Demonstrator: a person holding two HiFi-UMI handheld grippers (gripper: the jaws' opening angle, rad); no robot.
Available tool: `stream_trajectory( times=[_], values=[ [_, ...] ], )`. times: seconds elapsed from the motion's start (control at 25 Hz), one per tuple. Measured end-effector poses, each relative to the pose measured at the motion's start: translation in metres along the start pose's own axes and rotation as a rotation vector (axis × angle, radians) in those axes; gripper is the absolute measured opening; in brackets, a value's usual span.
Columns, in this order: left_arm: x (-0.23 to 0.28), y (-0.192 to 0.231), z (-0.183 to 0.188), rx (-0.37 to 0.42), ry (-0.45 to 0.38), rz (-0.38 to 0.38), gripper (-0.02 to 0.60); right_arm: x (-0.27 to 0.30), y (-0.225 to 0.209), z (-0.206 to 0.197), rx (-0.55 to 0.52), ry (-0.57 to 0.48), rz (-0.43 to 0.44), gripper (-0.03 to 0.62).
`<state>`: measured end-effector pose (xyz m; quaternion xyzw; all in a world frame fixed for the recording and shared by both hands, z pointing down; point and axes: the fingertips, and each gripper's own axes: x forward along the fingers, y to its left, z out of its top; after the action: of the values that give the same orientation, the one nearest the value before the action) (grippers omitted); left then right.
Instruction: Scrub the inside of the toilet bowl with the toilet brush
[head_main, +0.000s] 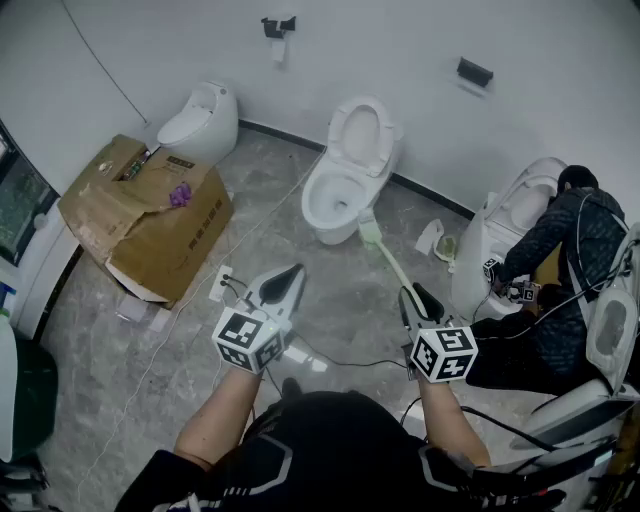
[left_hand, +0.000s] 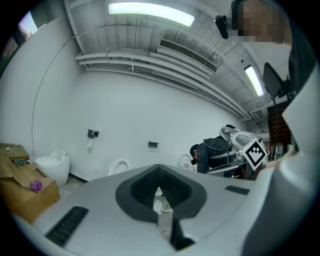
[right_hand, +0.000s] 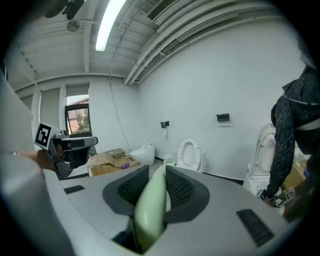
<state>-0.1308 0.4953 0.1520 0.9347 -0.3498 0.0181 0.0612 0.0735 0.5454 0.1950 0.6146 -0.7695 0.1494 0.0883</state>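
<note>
Right gripper (head_main: 416, 295) clamps the toilet brush (head_main: 390, 262); left gripper (head_main: 289, 274) closed on nothing; brush head beside the toilet (head_main: 322, 210).

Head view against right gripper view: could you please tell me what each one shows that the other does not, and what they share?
Only the head view shows the brush head low beside the base of the open toilet, and a power strip on the floor. Only the right gripper view shows a window and a ceiling light. Both show the right gripper shut on the pale green handle, the cardboard box and a crouching person.
</note>
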Motion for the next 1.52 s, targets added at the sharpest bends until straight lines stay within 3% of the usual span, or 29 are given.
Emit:
stream_trajectory(
  times=[0.12, 0.72, 1.52],
  values=[
    [0.000, -0.001, 0.000, -0.035, -0.007, -0.007, 0.009, 0.001, 0.003, -0.001, -0.003, 0.004, -0.002, 0.112],
    [-0.012, 0.016, -0.010, -0.043, 0.010, -0.025, 0.009, 0.017, 0.021, 0.002, 0.006, -0.006, -0.010, 0.112],
    [-0.053, 0.086, -0.012, -0.043, -0.006, -0.081, 0.009, 0.056, 0.094, 0.002, -0.006, 0.001, -0.054, 0.111]
  ],
)
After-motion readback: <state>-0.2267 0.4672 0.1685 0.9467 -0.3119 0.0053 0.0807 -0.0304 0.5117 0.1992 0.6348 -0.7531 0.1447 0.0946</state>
